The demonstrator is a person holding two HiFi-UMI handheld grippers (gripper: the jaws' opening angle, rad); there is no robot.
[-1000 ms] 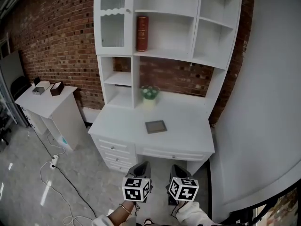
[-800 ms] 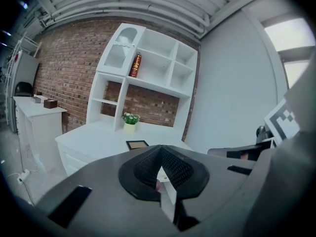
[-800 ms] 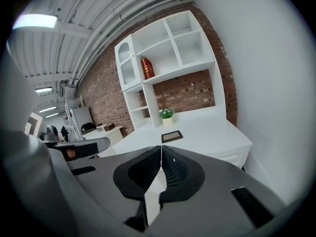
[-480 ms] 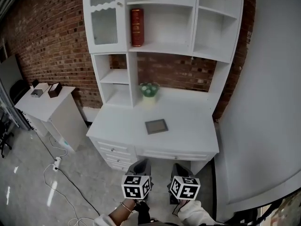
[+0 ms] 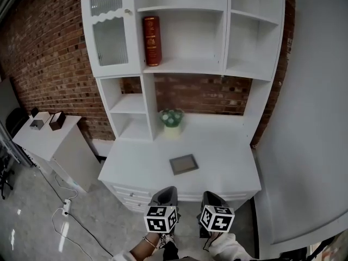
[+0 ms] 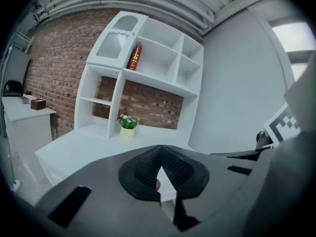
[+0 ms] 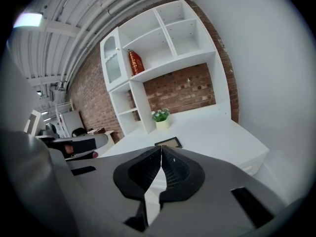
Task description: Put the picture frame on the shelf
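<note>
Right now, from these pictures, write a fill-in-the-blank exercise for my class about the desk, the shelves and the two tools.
1. The picture frame lies flat on the white ____.
2. The book standing upright on the shelf is ____ in colour.
3. In the head view, the glass door is at the unit's upper ____ corner.
4. The left tool and the right tool are both empty, jaws ____ (open or shut).
Missing words: desk; red; left; shut.
</note>
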